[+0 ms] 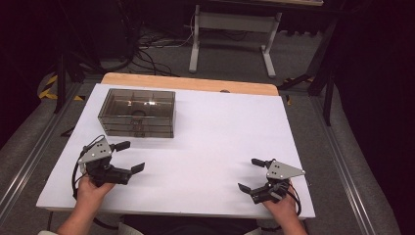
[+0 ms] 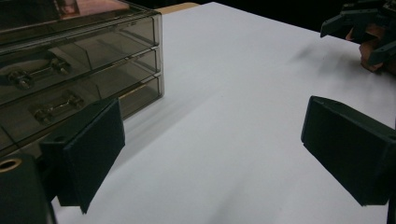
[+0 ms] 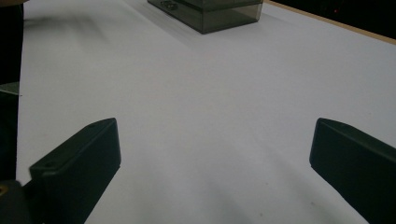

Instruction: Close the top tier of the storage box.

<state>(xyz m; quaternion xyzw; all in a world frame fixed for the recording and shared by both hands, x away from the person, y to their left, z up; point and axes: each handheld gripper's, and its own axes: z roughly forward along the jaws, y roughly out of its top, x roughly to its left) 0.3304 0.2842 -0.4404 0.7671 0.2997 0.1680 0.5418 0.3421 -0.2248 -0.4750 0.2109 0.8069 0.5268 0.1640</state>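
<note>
High view: left tool [image 1: 129, 156] gapes wide, empty, near the drawer box [image 1: 137, 112]; right tool [image 1: 250, 174] likewise wide, empty.

Smoky grey, see-through drawer box [image 1: 137, 112] at ten o'clock on a plain white table sheet [image 1: 215, 132]. Pale wood table edge [image 1: 191, 83] at twelve o'clock. Black left gripper [image 1: 131, 156] at eight o'clock, black right gripper [image 1: 250, 175] at four o'clock, each topped by a light grey plate. Yellow-and-black striped tape [image 1: 48, 87] at ten o'clock on grey floor.
</note>
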